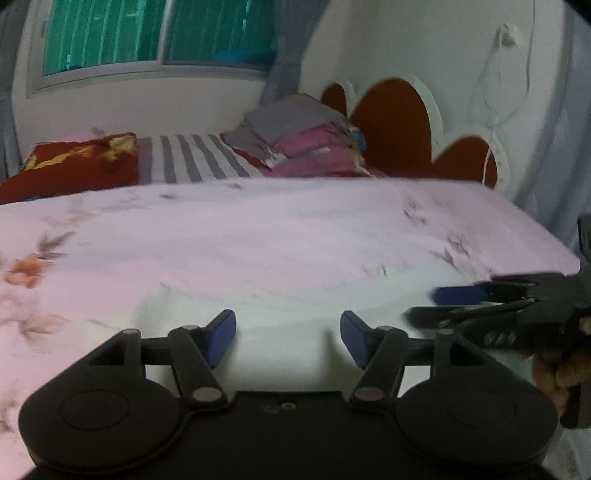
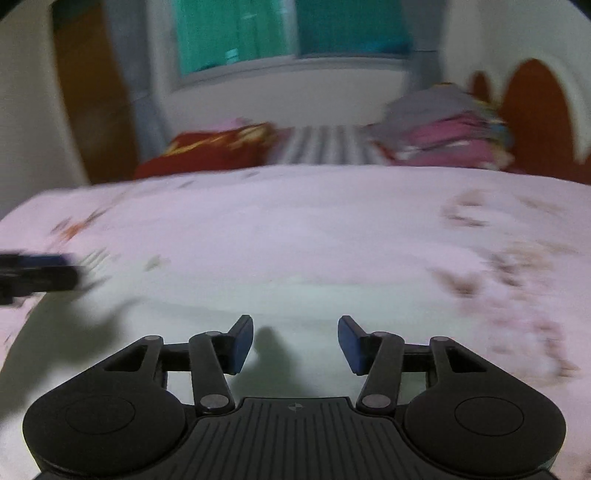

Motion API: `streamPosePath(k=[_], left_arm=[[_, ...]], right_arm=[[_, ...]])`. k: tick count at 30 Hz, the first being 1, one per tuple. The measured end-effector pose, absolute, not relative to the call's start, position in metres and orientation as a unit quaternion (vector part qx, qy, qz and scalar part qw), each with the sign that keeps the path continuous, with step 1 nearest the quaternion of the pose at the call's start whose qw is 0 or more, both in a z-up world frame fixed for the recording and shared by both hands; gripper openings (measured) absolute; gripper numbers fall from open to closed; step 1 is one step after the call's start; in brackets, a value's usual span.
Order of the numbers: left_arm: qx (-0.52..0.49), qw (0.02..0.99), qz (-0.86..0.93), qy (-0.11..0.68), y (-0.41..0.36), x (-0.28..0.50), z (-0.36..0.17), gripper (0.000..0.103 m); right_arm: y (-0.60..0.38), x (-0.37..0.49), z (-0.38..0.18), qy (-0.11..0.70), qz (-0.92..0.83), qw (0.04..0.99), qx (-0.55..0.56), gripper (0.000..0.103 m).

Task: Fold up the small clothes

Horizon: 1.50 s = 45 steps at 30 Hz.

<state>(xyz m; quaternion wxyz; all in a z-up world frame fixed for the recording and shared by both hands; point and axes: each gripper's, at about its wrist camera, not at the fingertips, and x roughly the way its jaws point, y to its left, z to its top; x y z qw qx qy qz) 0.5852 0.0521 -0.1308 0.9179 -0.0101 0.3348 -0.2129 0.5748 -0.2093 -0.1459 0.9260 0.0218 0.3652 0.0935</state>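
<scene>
A pale white-green cloth [image 1: 288,295] lies flat on the pink floral bedsheet [image 1: 221,229], just ahead of both grippers; it also shows in the right wrist view [image 2: 295,295]. My left gripper [image 1: 288,334] is open and empty, low over the cloth's near part. My right gripper [image 2: 295,338] is open and empty over the same cloth. The right gripper shows from the side at the right of the left wrist view [image 1: 443,302], blurred. The left gripper's fingers [image 2: 40,273] show at the left edge of the right wrist view.
A stack of folded pink and grey clothes [image 1: 306,140] sits at the far side of the bed by the red and white headboard [image 1: 399,125]. A red patterned pillow [image 1: 77,162] and a striped cloth [image 1: 195,158] lie at the back. A window [image 1: 159,33] is beyond.
</scene>
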Motion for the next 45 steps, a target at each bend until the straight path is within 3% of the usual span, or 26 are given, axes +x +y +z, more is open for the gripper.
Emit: streamPosePath(k=[5, 11, 15, 19, 21, 25, 28, 29, 31, 35, 38, 39, 40, 41, 42, 45], left_arm=[[0.018, 0.924, -0.171, 0.342, 0.082, 0.571, -0.155, 0.061], [0.036, 0.931, -0.151, 0.33, 0.103, 0.552, -0.148, 0.058], [0.036, 0.938, -0.175, 0.299, 0.076, 0.533, -0.129, 0.059], [0.069, 0.908, -0.202, 0.36, 0.041, 0.525, -0.15, 0.061], [0.058, 0.914, -0.193, 0.352, 0.046, 0.513, -0.149, 0.061], [0.019, 0.923, -0.175, 0.343, 0.078, 0.48, -0.135, 0.061], [-0.03, 0.922, -0.152, 0.355, 0.111, 0.454, -0.137, 0.052], [-0.042, 0.921, -0.146, 0.359, 0.119, 0.448, -0.137, 0.048], [-0.062, 0.919, -0.134, 0.365, 0.132, 0.434, -0.136, 0.047], [-0.089, 0.912, -0.123, 0.382, 0.144, 0.423, -0.142, 0.036], [-0.116, 0.907, -0.121, 0.387, 0.151, 0.422, -0.146, 0.034], [-0.124, 0.905, -0.12, 0.389, 0.154, 0.424, -0.147, 0.023], [-0.132, 0.903, -0.122, 0.391, 0.159, 0.423, -0.149, 0.014], [-0.143, 0.901, -0.129, 0.39, 0.163, 0.425, -0.148, 0.008], [-0.15, 0.901, -0.134, 0.384, 0.165, 0.425, -0.148, 0.007], [-0.128, 0.907, -0.143, 0.375, 0.165, 0.419, -0.145, 0.007]], right_arm=[[-0.196, 0.568, -0.157, 0.367, 0.104, 0.923, -0.041, 0.052], [-0.299, 0.547, -0.167, 0.383, -0.016, 0.922, 0.055, 0.053], [-0.281, 0.537, -0.148, 0.357, -0.001, 0.932, 0.053, 0.053], [-0.235, 0.525, -0.15, 0.373, 0.072, 0.925, 0.015, 0.053], [-0.223, 0.52, -0.156, 0.386, 0.067, 0.919, -0.031, 0.053], [-0.25, 0.497, -0.135, 0.371, 0.049, 0.927, 0.033, 0.053], [-0.282, 0.469, -0.13, 0.378, 0.039, 0.92, 0.095, 0.053], [-0.29, 0.46, -0.129, 0.379, 0.036, 0.918, 0.113, 0.051], [-0.303, 0.443, -0.13, 0.387, 0.033, 0.91, 0.143, 0.039], [-0.314, 0.416, -0.132, 0.402, 0.046, 0.896, 0.183, 0.038], [-0.31, 0.407, -0.137, 0.426, 0.074, 0.88, 0.195, 0.038], [-0.307, 0.408, -0.139, 0.433, 0.074, 0.879, 0.187, 0.038], [-0.306, 0.407, -0.14, 0.434, 0.079, 0.877, 0.189, 0.031], [-0.304, 0.406, -0.143, 0.431, 0.085, 0.877, 0.193, 0.017], [-0.304, 0.405, -0.142, 0.43, 0.089, 0.878, 0.193, 0.004], [-0.304, 0.395, -0.134, 0.417, 0.103, 0.885, 0.179, 0.004]])
